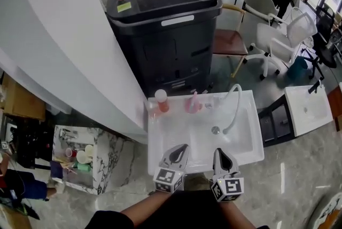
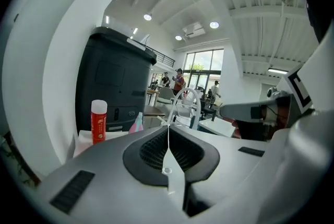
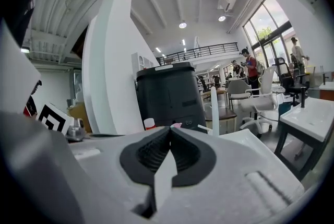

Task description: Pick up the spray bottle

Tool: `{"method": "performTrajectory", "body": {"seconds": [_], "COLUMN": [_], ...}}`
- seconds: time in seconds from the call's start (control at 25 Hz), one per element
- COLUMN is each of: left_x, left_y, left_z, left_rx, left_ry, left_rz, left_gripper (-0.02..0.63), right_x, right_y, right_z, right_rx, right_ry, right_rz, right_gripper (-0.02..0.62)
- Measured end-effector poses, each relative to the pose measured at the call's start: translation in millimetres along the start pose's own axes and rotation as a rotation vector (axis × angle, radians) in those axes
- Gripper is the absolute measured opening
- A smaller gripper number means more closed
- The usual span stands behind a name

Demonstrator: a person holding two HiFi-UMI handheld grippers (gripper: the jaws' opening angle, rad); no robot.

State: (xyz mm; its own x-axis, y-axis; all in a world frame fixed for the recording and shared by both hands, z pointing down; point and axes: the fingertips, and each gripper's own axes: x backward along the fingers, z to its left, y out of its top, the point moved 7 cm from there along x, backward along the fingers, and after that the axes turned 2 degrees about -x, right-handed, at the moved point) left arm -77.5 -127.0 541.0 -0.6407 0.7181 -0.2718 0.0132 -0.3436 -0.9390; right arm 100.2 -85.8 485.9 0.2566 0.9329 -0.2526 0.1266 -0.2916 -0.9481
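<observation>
Nearest to the camera are the two grippers, held side by side over the front edge of the white sink [image 1: 172,134]. The left gripper [image 1: 182,148] has its jaws pressed fully together with nothing between them, and the right gripper [image 1: 219,151] is the same, closed and empty. The pink spray bottle [image 1: 192,103] stands upright on the far rim of the sink, ahead of both grippers and well apart from them. It is a little to the left of the line along which the left gripper points, and nearly straight ahead of the right one. A red bottle [image 1: 161,101] with a white cap stands near it, further to the left, and the faucet [image 1: 235,99] is to the right. In my judgement the task is only at its beginning: no gripper has reached the bottle. What is left is to open one gripper, approach, close on the bottle and lift it.
</observation>
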Motion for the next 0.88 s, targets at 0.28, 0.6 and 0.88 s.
{"method": "performTrajectory", "body": {"seconds": [0.28, 0.6, 0.88], "left_x": [-84, -162, -221], "left_y": [5, -3, -18], "left_z": [30, 79, 106], "left_rx": [-0.019, -0.073, -0.03], "left_ry": [0.037, 0.083, 0.087], "left_rz": [0.071, 0.068, 0.133], "left_gripper": [0.018, 0.105, 0.253], "right_x": [-79, -149, -184], "right_y": [17, 15, 16], "right_z": [-38, -59, -68], "right_rx": [0.001, 0.043, 0.04], "right_ry": [0.064, 0.121, 0.173], "right_rz": [0.035, 0.089, 0.129], "right_gripper": [-0.002, -0.002, -0.002]}}
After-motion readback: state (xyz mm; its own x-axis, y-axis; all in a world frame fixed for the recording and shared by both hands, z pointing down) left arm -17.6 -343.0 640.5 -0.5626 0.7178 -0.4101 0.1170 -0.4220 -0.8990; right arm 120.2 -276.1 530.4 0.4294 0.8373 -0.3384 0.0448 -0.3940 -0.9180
